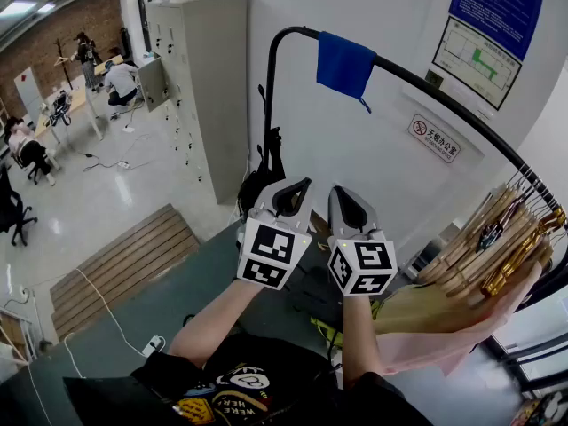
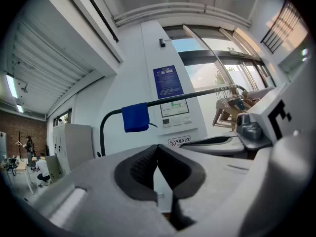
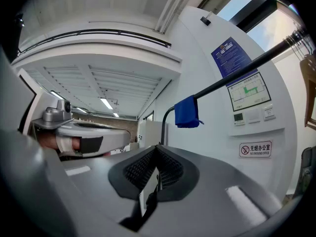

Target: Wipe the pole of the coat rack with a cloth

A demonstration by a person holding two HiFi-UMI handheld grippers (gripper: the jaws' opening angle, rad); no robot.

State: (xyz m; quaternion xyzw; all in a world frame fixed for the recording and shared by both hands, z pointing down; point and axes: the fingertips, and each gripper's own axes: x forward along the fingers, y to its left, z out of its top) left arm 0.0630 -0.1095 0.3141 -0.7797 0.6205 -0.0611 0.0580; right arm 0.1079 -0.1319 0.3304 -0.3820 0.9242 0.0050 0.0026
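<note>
A blue cloth (image 1: 346, 64) hangs over the top bar of the black coat rack pole (image 1: 269, 105), near the pole's bend. Both grippers are held side by side below it, apart from cloth and pole. My left gripper (image 1: 293, 193) is shut with nothing between its pads. My right gripper (image 1: 348, 204) is likewise shut and empty. In the left gripper view the blue cloth (image 2: 135, 117) drapes on the pole (image 2: 197, 95) above the closed left gripper (image 2: 157, 151). In the right gripper view the cloth (image 3: 186, 112) hangs on the pole (image 3: 237, 72) above the closed right gripper (image 3: 157, 153).
Wooden hangers (image 1: 497, 238) with a pink garment (image 1: 444, 331) crowd the bar's right end. A grey metal cabinet (image 1: 200, 78) stands left of the pole against the wall. Wooden planks (image 1: 124, 256) and cables lie on the floor at left. People sit far back left.
</note>
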